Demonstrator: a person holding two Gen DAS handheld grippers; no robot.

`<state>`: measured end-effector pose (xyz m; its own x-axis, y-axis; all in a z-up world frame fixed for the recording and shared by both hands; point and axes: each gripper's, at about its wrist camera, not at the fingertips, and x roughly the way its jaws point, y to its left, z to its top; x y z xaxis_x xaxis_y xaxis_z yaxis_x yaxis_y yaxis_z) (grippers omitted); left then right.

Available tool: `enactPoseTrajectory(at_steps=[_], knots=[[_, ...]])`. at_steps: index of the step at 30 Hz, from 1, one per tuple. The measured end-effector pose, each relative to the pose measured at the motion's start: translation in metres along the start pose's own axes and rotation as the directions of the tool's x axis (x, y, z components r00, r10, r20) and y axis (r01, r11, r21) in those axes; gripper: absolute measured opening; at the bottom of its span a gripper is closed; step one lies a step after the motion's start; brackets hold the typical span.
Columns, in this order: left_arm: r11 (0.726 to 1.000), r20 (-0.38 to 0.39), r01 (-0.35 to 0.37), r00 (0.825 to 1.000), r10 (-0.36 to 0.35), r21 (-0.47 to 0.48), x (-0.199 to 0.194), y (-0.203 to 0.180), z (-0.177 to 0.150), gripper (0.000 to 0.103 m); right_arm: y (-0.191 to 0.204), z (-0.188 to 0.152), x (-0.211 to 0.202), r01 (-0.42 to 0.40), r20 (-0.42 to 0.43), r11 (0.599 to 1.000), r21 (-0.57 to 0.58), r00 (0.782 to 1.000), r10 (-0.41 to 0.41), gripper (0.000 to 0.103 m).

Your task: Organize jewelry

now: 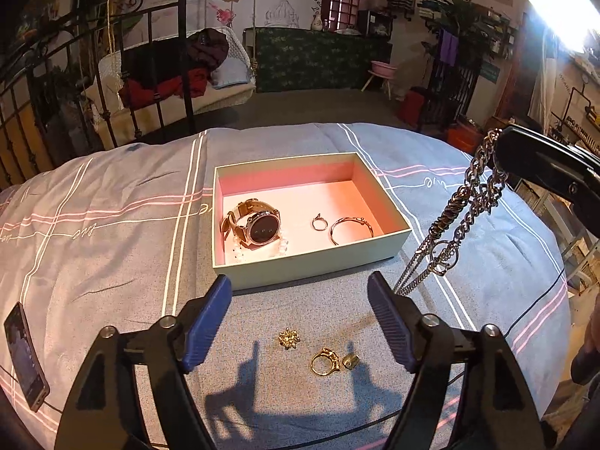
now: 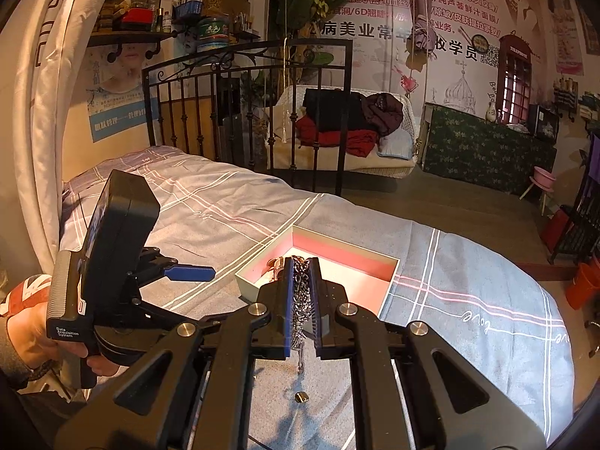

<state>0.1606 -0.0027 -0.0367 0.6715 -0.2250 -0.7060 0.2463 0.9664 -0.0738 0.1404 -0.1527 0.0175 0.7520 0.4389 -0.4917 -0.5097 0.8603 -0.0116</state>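
My right gripper pinches the heavy silver link chain, dangling it clear at frame right – bound, I judge, for the open pink-lined cardboard box; my left gripper gapes empty.

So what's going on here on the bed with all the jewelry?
A person is sorting jewelry into an open box on the bed. The right gripper is shut on a silver chain hanging beside the box. The left gripper is open over a gold ring and flower piece. A watch is already inside.
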Motion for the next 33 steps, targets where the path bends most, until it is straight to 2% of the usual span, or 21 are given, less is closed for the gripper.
enactPoseTrajectory(at_steps=[3, 5, 8, 10, 13, 14, 15, 18, 20, 26, 33], knots=[[1.0, 0.039, 0.012, 0.999, -0.012, 0.007, -0.006, 0.002, 0.004, 0.091, 0.002, 0.003, -0.002, 0.003, 0.008, 1.0, -0.011, 1.0, -0.002, 0.008], [0.999, 0.047, 0.011, 0.999, -0.012, 0.033, -0.007, -0.001, 0.006, 0.091, 0.002, 0.006, -0.004, 0.004, 0.016, 1.0, -0.019, 1.0, -0.004, 0.008], [0.992, 0.052, 0.024, 0.998, -0.03, 0.127, -0.001, -0.017, 0.005, 0.091, 0.004, 0.014, -0.005, 0.004, 0.031, 1.0, -0.029, 1.0, -0.003, 0.008], [0.986, 0.053, 0.045, 0.997, -0.055, 0.159, 0.006, -0.03, 0.002, 0.086, 0.006, 0.019, -0.006, 0.005, 0.041, 0.999, -0.033, 0.999, -0.004, 0.008], [0.985, 0.03, 0.101, 0.994, -0.106, 0.138, 0.023, -0.038, 0.003, 0.045, 0.007, 0.023, -0.006, 0.008, 0.043, 1.0, -0.026, 0.999, -0.007, 0.008], [0.986, 0.014, 0.114, 0.993, -0.117, 0.121, 0.03, -0.038, 0.004, 0.017, 0.007, 0.023, -0.006, 0.009, 0.042, 1.0, -0.023, 0.999, -0.008, 0.008], [0.987, -0.003, 0.125, 0.992, -0.126, 0.103, 0.036, -0.036, 0.005, 0.002, 0.007, 0.023, -0.005, 0.011, 0.04, 1.0, -0.022, 0.999, -0.01, 0.008], [0.989, 0.017, 0.133, 0.991, -0.134, 0.062, 0.034, -0.026, 0.008, 0.002, 0.005, 0.022, -0.005, 0.02, 0.031, 1.0, -0.019, 0.999, -0.02, 0.007], [0.988, 0.047, 0.15, 0.987, -0.151, 0.036, 0.024, -0.016, 0.013, 0.002, 0.002, 0.024, -0.004, 0.026, 0.028, 1.0, -0.015, 0.999, -0.026, 0.001], [0.987, 0.099, 0.156, 0.982, -0.159, 0.041, 0.007, -0.005, 0.03, 0.002, -0.004, 0.026, 0.007, 0.026, 0.02, 1.0, -0.003, 0.999, -0.026, 0.001], [0.986, 0.106, 0.159, 0.981, -0.164, 0.055, 0.0, -0.009, 0.03, 0.002, -0.007, -0.003, 0.034, -0.007, -0.073, 0.999, 0.041, 0.997, 0.01, 0.001]])
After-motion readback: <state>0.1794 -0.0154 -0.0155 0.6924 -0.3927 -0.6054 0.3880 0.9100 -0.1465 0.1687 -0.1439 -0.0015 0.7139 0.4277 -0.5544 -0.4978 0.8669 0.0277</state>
